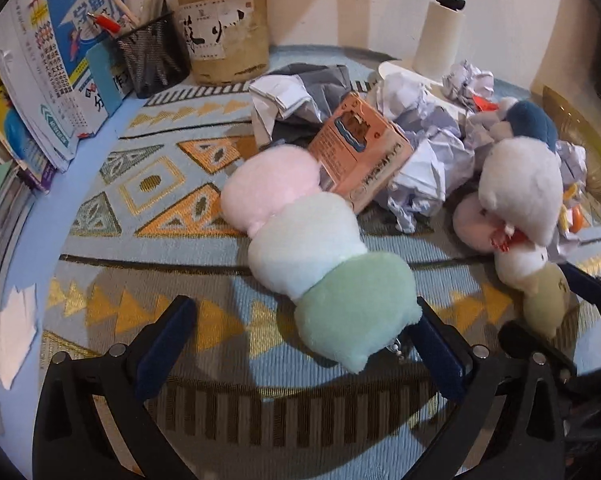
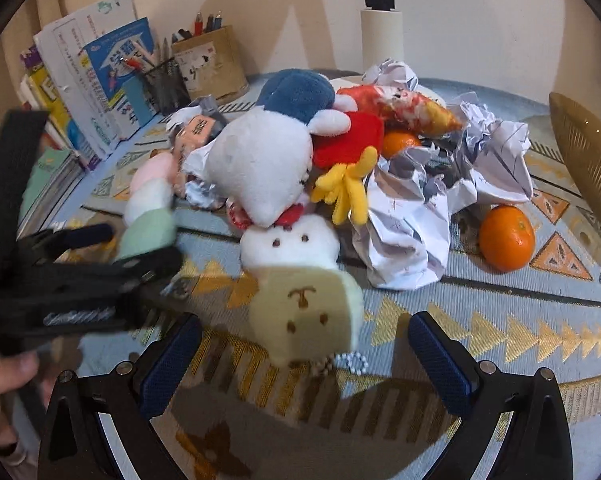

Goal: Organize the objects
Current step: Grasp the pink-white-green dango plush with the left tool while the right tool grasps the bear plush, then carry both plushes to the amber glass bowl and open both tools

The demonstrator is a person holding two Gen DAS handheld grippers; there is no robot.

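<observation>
A pink, white and green dango plush (image 1: 312, 240) lies on the patterned mat; it also shows in the right wrist view (image 2: 150, 216). My left gripper (image 1: 304, 344) is open, its jaws on either side of the plush's green end. A white and cream dango plush (image 2: 300, 280) lies in front of my right gripper (image 2: 304, 354), which is open with the cream end between its fingertips. Behind lie a white and blue plush (image 2: 268, 156), a red and yellow plush (image 2: 348, 152), crumpled paper (image 2: 408, 220), an orange box (image 1: 356, 152) and an orange (image 2: 506, 238).
Books (image 1: 48, 92), a mesh pen cup (image 1: 152, 56) and a brown pen holder (image 1: 228, 32) stand at the back left. A white lamp post (image 1: 440, 32) stands at the back. A gold basket (image 2: 588, 160) is at the right. A second orange (image 2: 400, 142) sits in the pile.
</observation>
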